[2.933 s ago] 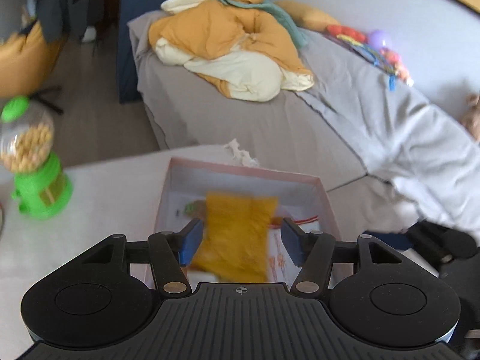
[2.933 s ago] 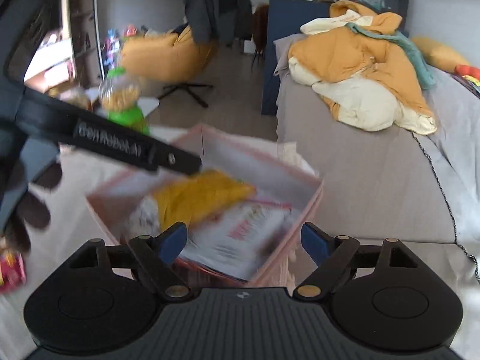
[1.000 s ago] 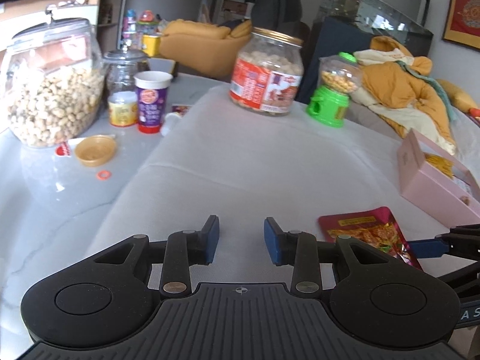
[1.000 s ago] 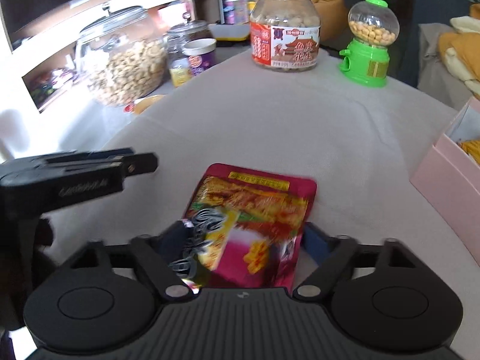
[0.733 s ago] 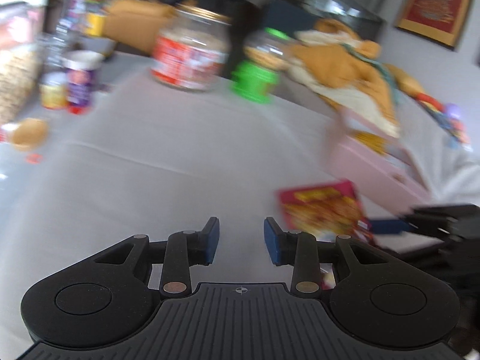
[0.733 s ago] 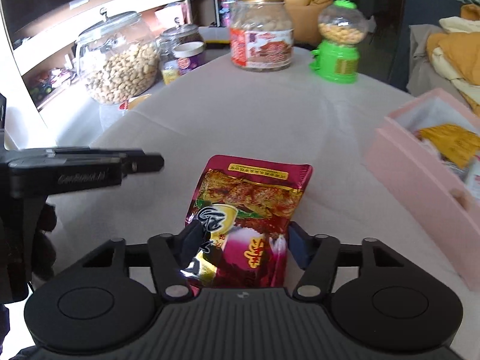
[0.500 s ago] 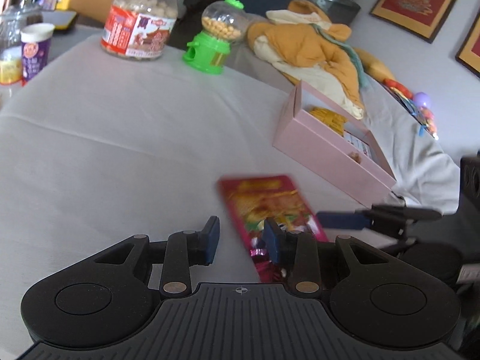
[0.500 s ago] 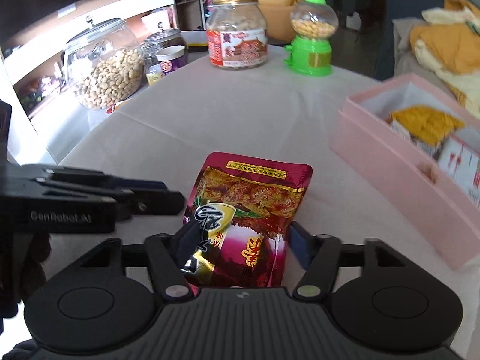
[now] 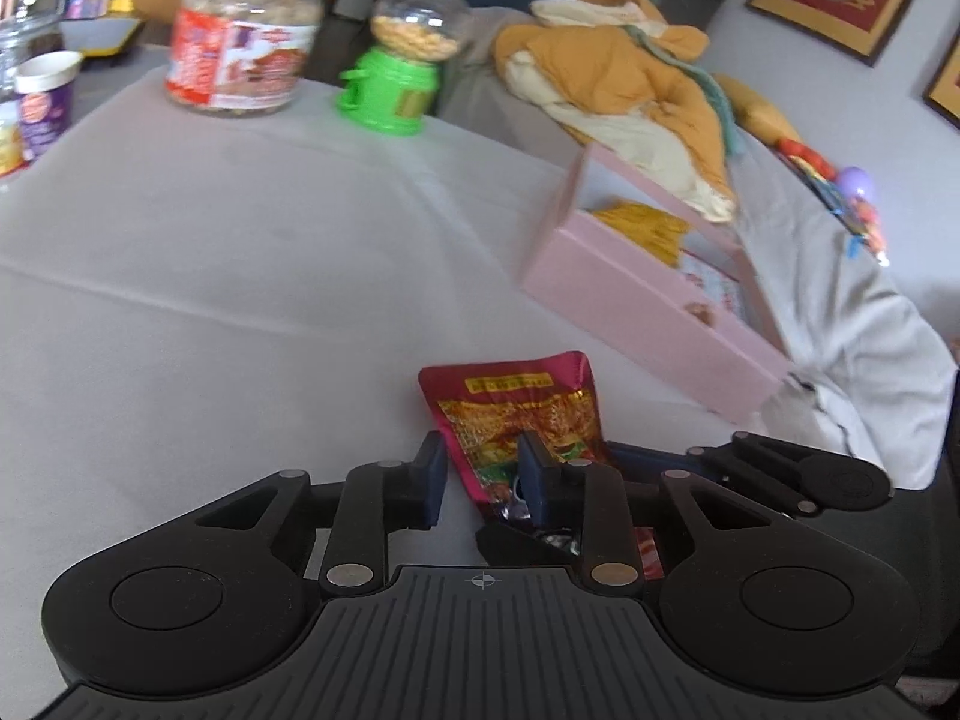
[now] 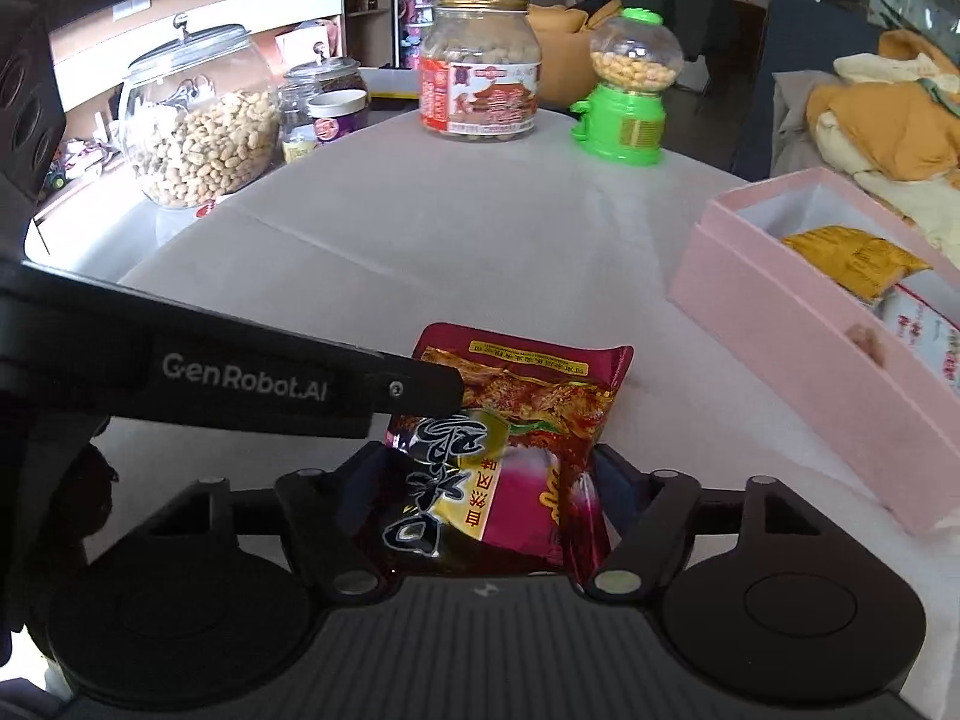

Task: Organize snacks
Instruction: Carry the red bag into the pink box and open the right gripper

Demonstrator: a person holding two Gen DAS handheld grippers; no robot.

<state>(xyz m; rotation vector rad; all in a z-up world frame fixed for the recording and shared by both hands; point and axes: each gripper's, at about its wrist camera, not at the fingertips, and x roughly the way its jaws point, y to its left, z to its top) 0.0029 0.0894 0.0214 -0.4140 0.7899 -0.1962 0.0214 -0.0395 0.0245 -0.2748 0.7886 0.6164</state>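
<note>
My right gripper (image 10: 489,468) is shut on a red snack packet (image 10: 510,414) and holds it just above the white tablecloth. The packet also shows in the left wrist view (image 9: 522,414), with the right gripper (image 9: 780,474) behind it. My left gripper (image 9: 483,474) is empty, its jaws a small gap apart, its right finger over the packet's left edge; its finger (image 10: 240,381) crosses the right wrist view. A pink box (image 10: 804,336) at the right holds a yellow packet (image 10: 852,261) and a white one (image 10: 924,324). The box shows in the left wrist view too (image 9: 648,306).
At the table's far side stand a labelled nut jar (image 10: 480,93), a green gumball dispenser (image 10: 630,90), a big glass jar of peanuts (image 10: 198,126) and a purple cup (image 10: 336,114). A grey bed with orange bedding (image 9: 630,72) lies beyond the box.
My left gripper has swung right and come in beside the packet. My right gripper has closed on the packet and raised it slightly. Earlier, the yellow packet went into the box.
</note>
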